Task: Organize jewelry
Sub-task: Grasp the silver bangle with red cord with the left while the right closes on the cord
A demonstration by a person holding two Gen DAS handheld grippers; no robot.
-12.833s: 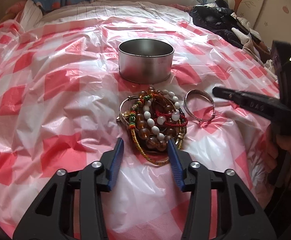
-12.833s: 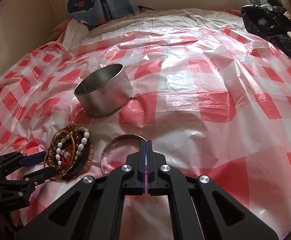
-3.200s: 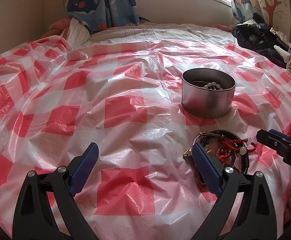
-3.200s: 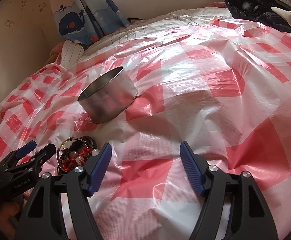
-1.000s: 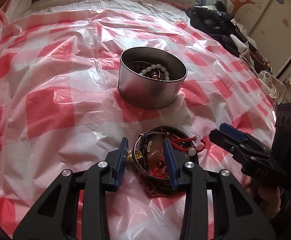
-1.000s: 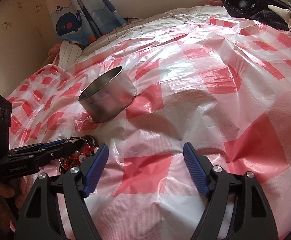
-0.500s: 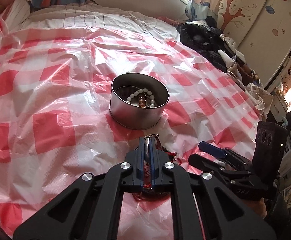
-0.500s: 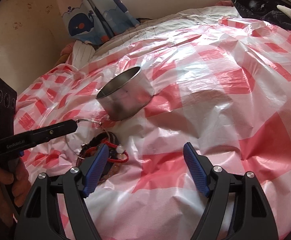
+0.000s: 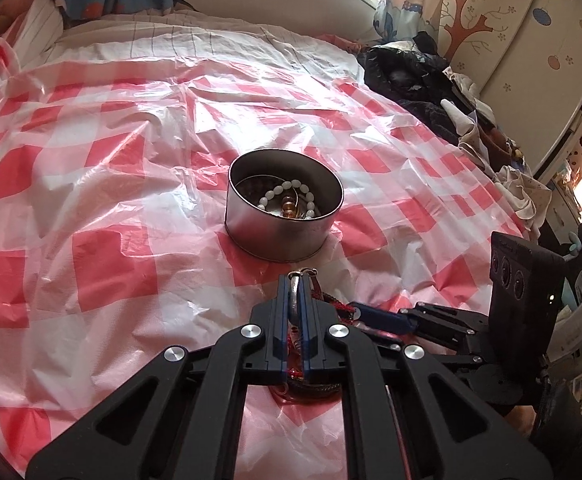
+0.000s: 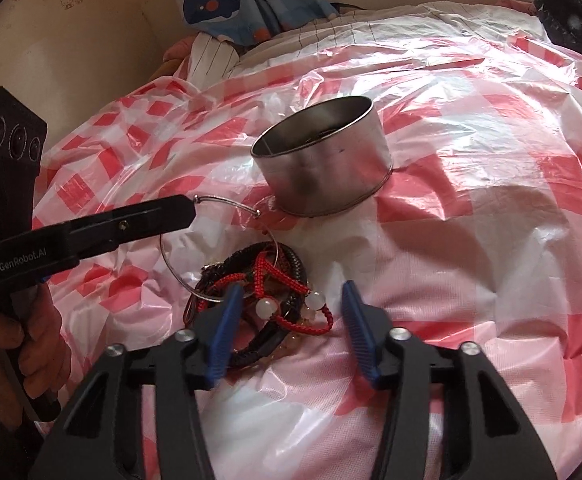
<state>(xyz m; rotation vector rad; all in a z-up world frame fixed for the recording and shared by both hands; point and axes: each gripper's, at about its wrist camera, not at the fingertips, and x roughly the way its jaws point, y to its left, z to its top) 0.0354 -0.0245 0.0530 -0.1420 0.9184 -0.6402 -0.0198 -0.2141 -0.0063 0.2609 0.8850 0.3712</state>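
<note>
Wire bangle (image 10: 227, 252) lifted, halfway to the tin (image 10: 323, 168)

White beads already lie in the tin; a tangle of cords (image 10: 267, 300) remains just before it on the bed (image 10: 491, 240). Left tongs (image 9: 299, 292), spread a second ago, now pinch the bangle; right tongs (image 10: 289, 304) stay spread over the tangle.

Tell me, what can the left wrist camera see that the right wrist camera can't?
Only the left wrist view looks down into the metal tin and shows the white bead bracelet inside.

Only the right wrist view shows the whole thin wire bangle hanging from the shut left hand-held gripper, and the open right hand-held gripper over the pile of bracelets.

Both show the tin and the red-checked plastic sheet.
</note>
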